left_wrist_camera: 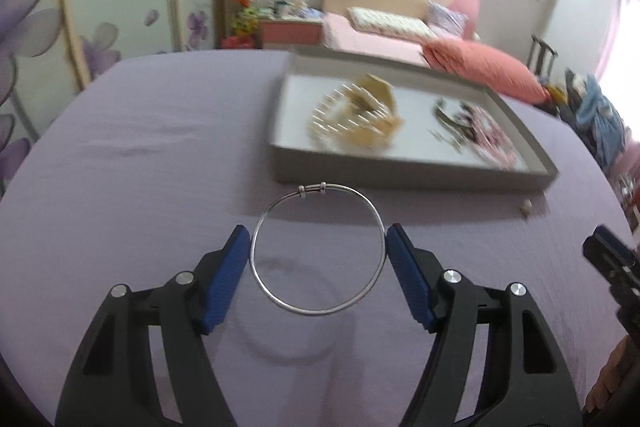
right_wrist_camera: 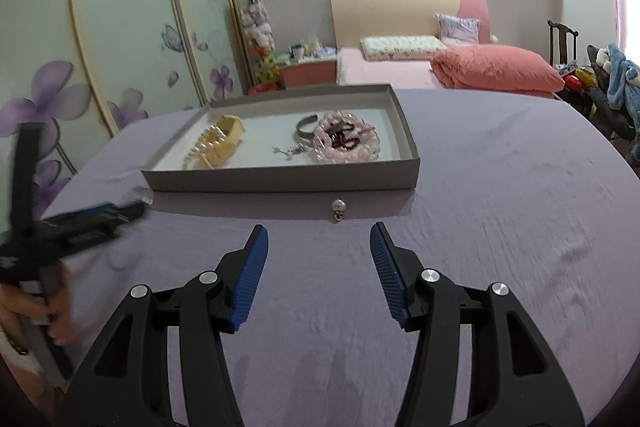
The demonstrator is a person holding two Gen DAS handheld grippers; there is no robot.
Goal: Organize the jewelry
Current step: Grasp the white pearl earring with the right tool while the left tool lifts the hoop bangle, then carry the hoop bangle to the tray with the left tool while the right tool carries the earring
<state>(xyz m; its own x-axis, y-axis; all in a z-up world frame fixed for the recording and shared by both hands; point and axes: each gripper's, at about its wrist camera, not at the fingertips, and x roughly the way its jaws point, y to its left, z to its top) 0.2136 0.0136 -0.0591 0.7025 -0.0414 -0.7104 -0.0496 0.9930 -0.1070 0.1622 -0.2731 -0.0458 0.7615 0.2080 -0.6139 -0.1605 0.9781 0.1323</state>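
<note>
- The left gripper [left_wrist_camera: 318, 241], black with blue ribbed pads, has its pads pressed against both sides of a thin silver wire bangle [left_wrist_camera: 319, 251], which hangs above the lilac cloth [left_wrist_camera: 140, 155]; its faint shadow lies on the cloth below.
- The right gripper [right_wrist_camera: 319, 241] stands about half open over the cloth with nothing between its pads.
- A small round silver charm [right_wrist_camera: 339, 207] lies on the cloth just in front of the shallow grey cardboard tray [right_wrist_camera: 280, 179].
- Inside the tray sit a cream hair claw with pearl trim [right_wrist_camera: 218, 145], a dark metal cuff [right_wrist_camera: 305, 129] and a pink bead bracelet [right_wrist_camera: 346, 143]; the small silver pieces beside them are too tangled to name.
- In the left wrist view the tray's contents are smeared by blur.
</note>
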